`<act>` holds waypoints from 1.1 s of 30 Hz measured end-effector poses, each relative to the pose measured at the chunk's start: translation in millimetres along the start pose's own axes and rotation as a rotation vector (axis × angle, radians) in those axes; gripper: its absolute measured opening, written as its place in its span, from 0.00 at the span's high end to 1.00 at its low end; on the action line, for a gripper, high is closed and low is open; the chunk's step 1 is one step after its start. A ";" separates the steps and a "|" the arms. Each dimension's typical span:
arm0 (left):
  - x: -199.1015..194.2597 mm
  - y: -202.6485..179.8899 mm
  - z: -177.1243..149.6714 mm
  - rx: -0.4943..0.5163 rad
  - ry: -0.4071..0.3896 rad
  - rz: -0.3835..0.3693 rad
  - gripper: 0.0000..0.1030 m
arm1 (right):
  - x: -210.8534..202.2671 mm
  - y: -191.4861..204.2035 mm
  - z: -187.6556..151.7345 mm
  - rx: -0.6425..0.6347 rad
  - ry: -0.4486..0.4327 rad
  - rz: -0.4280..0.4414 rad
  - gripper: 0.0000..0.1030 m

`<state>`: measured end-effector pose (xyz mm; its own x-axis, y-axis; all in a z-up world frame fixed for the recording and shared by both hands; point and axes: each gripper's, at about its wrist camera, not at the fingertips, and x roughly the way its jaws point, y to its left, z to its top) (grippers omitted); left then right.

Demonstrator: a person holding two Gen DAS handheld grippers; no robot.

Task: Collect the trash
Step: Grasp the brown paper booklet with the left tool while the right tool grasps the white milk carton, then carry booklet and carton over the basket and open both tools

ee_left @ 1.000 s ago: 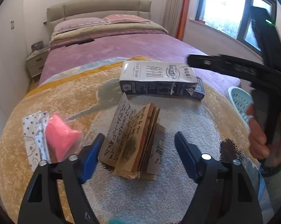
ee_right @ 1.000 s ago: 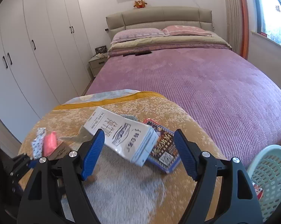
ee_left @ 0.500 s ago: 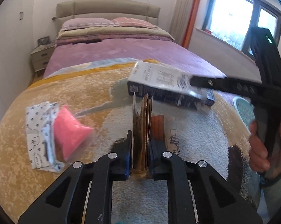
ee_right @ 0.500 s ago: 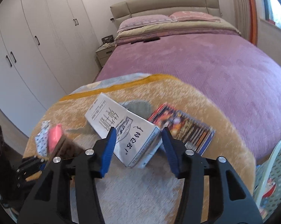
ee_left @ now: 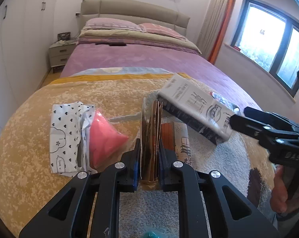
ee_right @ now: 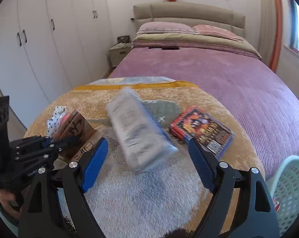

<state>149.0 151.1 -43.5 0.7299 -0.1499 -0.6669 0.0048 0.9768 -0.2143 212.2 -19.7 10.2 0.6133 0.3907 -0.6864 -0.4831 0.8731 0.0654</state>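
Since a second ago my left tongs point(ee_left: 149, 158) have clamped the brown booklet point(ee_left: 151, 130) on the blanket point(ee_left: 30, 138); my right tongs point(ee_right: 147, 154) are opening, the blurred white carton point(ee_right: 137, 130) loose between them, untouched.

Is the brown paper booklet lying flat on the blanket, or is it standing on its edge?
Standing on edge: the brown paper booklet is pinched upright between the left gripper's shut fingers, pages fanned above.

Carton point(ee_right: 138, 130) lies between paper bag point(ee_right: 78, 130) and box point(ee_right: 202, 130).
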 end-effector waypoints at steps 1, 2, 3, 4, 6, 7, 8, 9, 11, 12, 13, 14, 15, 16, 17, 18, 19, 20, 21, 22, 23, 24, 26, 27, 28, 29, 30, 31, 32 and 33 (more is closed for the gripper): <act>-0.6 1.2 0.4 -0.008 -0.003 0.000 0.87 | 4.7 1.8 2.0 -0.014 -0.001 -0.024 0.23; -1.2 2.9 0.8 -0.014 -0.005 0.001 0.87 | 10.4 2.7 3.3 -0.026 0.000 -0.052 0.23; -2.1 4.5 0.3 -0.019 -0.007 0.002 0.87 | 16.1 2.0 4.2 -0.032 0.009 -0.061 0.23; -2.7 6.3 0.3 -0.028 -0.009 0.003 0.87 | 21.9 1.3 4.9 -0.035 0.018 -0.063 0.23; -2.5 9.1 -0.6 -0.034 -0.003 -0.005 0.87 | 31.4 1.1 6.1 -0.046 0.029 -0.073 0.23; -1.6 9.5 -0.9 -0.036 0.002 -0.008 0.87 | 37.0 1.1 6.5 -0.052 0.040 -0.067 0.23; -1.2 8.8 -1.3 -0.034 0.005 -0.009 0.87 | 41.9 1.3 7.0 -0.054 0.048 -0.064 0.23; -1.1 7.1 -1.7 -0.027 0.007 -0.012 0.87 | 46.7 2.1 7.5 -0.057 0.056 -0.064 0.23; -0.5 4.6 -1.5 -0.013 0.006 -0.009 0.87 | 53.5 5.5 7.9 -0.065 0.065 -0.060 0.23; 0.0 2.2 -1.3 -0.006 0.004 -0.005 0.87 | 55.5 7.6 7.9 -0.072 0.067 -0.064 0.23; -0.5 0.6 -1.4 0.003 0.000 -0.001 0.87 | 56.0 9.8 7.5 -0.079 0.069 -0.069 0.24; -1.0 -0.4 -1.3 0.007 -0.003 0.000 0.87 | 56.3 11.6 6.8 -0.087 0.073 -0.073 0.25; -1.5 -1.2 -1.3 0.009 -0.006 0.000 0.87 | 55.5 13.5 5.9 -0.095 0.071 -0.073 0.34; -2.4 -1.9 -1.5 0.012 -0.011 0.002 0.87 | 54.4 14.7 4.2 -0.103 0.077 -0.061 0.43; -2.4 -2.2 -1.1 0.015 -0.013 0.005 0.87 | 53.5 16.0 2.6 -0.102 0.081 -0.050 0.46; -2.4 -3.0 -0.8 0.018 -0.014 0.008 0.87 | 51.4 16.6 0.4 -0.097 0.082 -0.047 0.47; -2.8 -3.5 -0.8 0.020 -0.015 0.009 0.87 | 47.9 16.8 -2.0 -0.091 0.080 -0.045 0.48; -3.6 -4.5 -0.6 0.022 -0.017 0.006 0.87 | 42.7 17.0 -5.0 -0.083 0.076 -0.040 0.48; -4.4 -5.3 0.1 0.023 -0.019 0.001 0.87 | 35.9 16.3 -8.0 -0.073 0.068 -0.033 0.49; -6.8 -8.3 -0.7 0.027 -0.025 -0.007 0.87 | 29.9 14.7 -10.1 -0.065 0.061 -0.028 0.49; -9.4 -10.8 -0.5 0.033 -0.029 -0.015 0.87 | 21.1 13.7 -12.8 -0.058 0.052 -0.026 0.50; -11.8 -12.9 -0.1 0.038 -0.033 -0.022 0.87 | 12.5 12.3 -15.1 -0.051 0.044 -0.028 0.50; -21.0 -20.0 -0.8 0.055 -0.040 -0.042 0.87 | -7.4 7.1 -20.0 -0.029 0.023 -0.032 0.50; -25.5 -23.4 -0.9 0.065 -0.045 -0.050 0.87 | -15.5 4.7 -21.5 -0.019 0.013 -0.034 0.50; -33.1 -30.0 -1.5 0.083 -0.053 -0.054 0.87 | -25.1 2.1 -24.0 -0.008 -0.001 -0.034 0.50; -38.8 -35.3 -2.0 0.096 -0.059 -0.055 0.87 | -36.5 -1.3 -27.1 0.005 -0.016 -0.034 0.50; -44.2 -40.6 -2.4 0.107 -0.061 -0.058 0.87 | -45.9 -4.7 -30.0 0.018 -0.028 -0.035 0.50; -47.0 -44.8 -2.6 0.114 -0.063 -0.062 0.87 | -53.1 -8.1 -32.2 0.029 -0.037 -0.037 0.50; -52.2 -50.4 -3.1 0.121 -0.068 -0.068 0.87 | -62.8 -12.0 -35.4 0.043 -0.050 -0.040 0.50; -58.1 -57.1 -3.1 0.129 -0.074 -0.078 0.87 | -71.5 -16.3 -38.3 0.057 -0.063 -0.043 0.50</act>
<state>104.3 103.6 5.3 0.7723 -0.2190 -0.5963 0.1474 0.9749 -0.1671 152.3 -73.0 30.5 0.6713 0.3688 -0.6430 -0.4208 0.9037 0.0791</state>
